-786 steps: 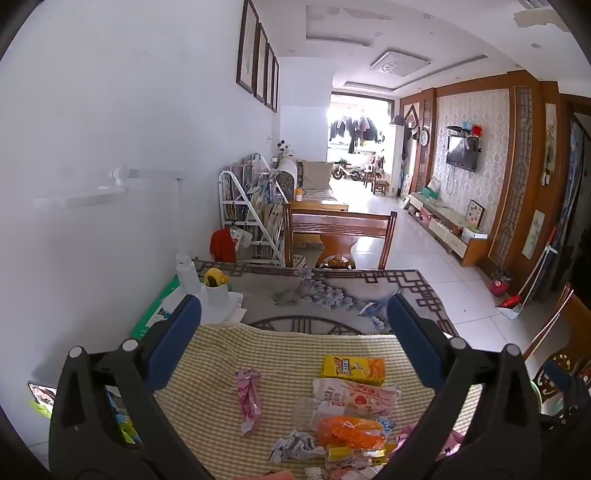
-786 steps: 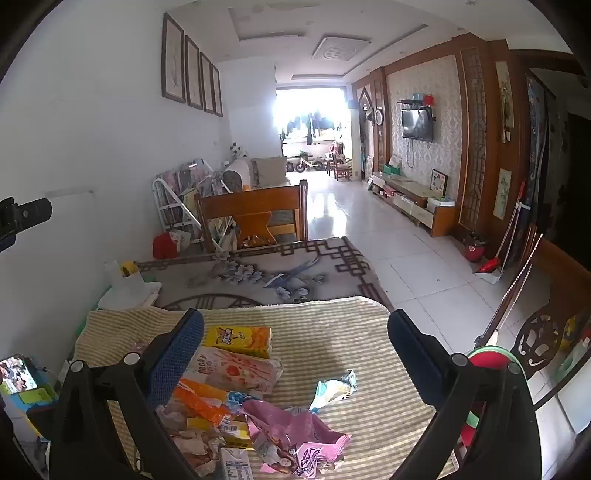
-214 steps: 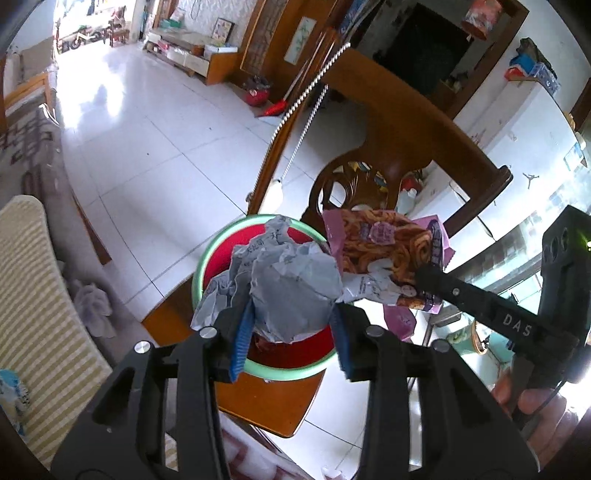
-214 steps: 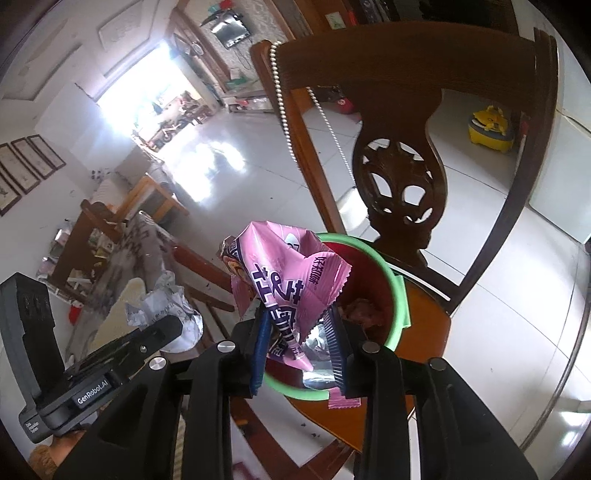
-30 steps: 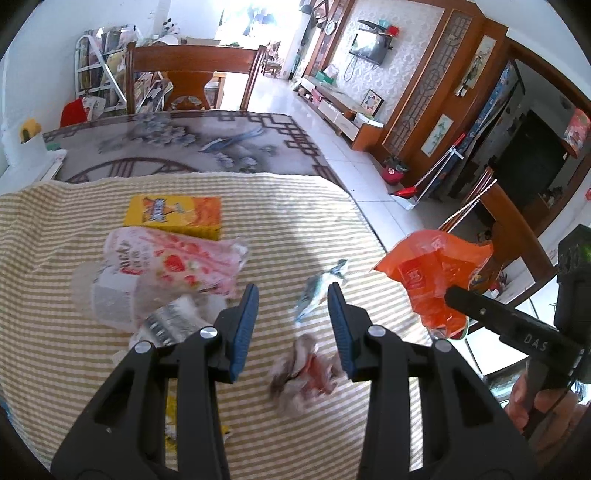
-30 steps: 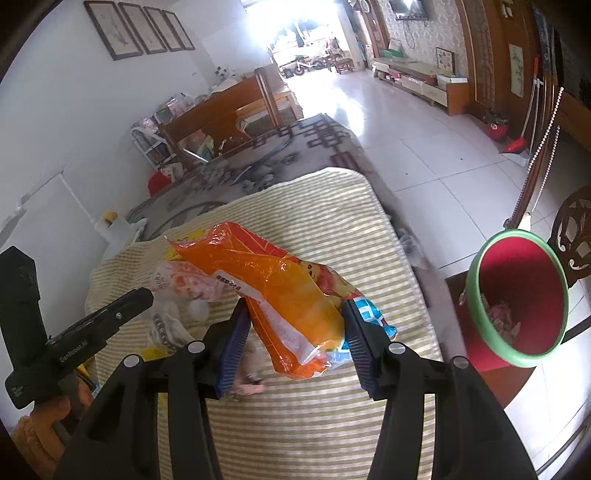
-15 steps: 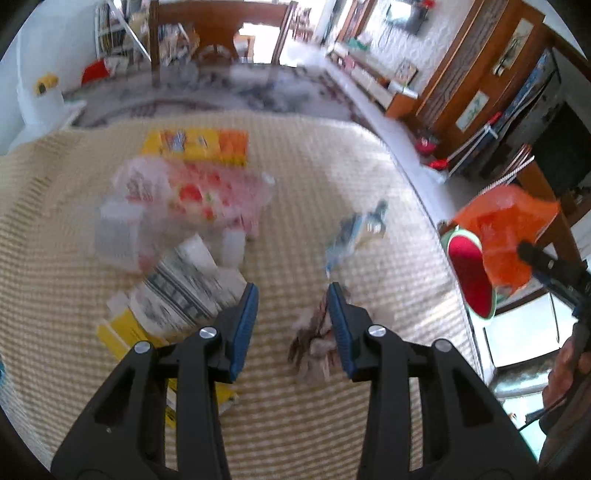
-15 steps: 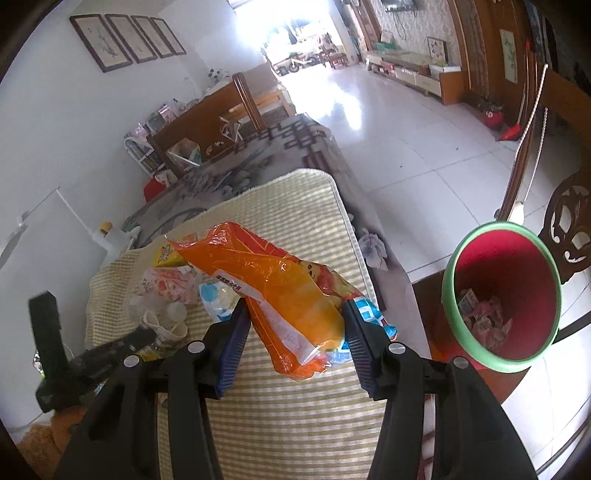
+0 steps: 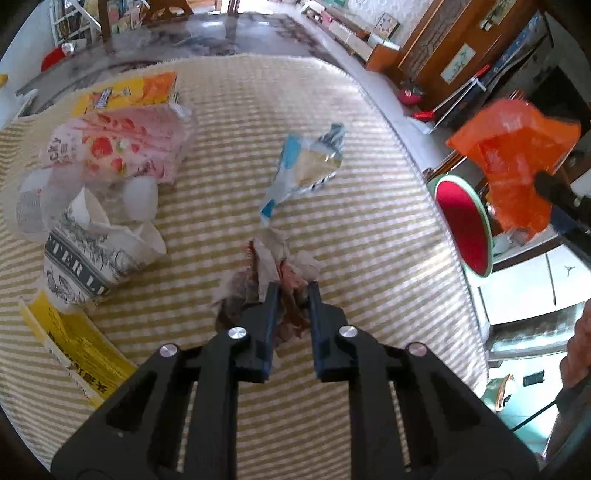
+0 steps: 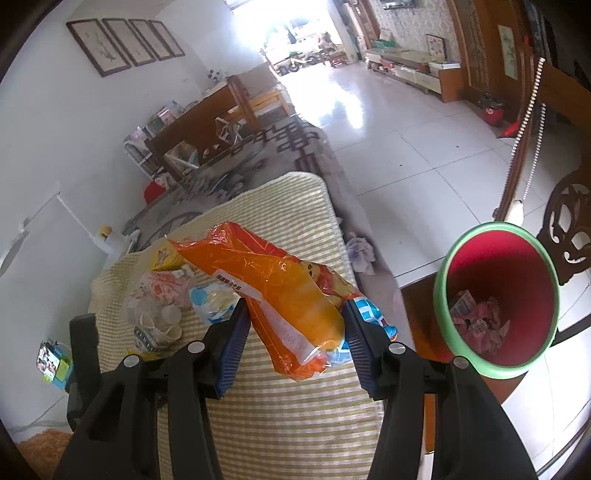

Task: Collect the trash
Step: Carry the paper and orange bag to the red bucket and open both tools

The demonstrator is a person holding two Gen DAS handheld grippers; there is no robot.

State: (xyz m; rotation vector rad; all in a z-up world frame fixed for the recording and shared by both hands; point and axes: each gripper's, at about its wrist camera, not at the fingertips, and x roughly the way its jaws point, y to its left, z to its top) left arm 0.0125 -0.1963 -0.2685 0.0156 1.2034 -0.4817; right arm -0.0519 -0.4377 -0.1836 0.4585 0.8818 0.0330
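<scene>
The left tool has just clamped on the crumpled wrapper, probably ready to lift. The right tool grips the orange bag near the bin for dropping.

Striped tablecloth, wooden chair, framed pictures, tiled floor

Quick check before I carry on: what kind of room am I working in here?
Most likely a home's living and dining room: a wall-mounted TV over a low cabinet, framed pictures on the wall, and carved wooden chairs around a cloth-covered table.

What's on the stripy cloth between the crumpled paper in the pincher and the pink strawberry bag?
In the left wrist view, a crushed paper cup lies between the crumpled wrapper and the strawberry bag.
</scene>
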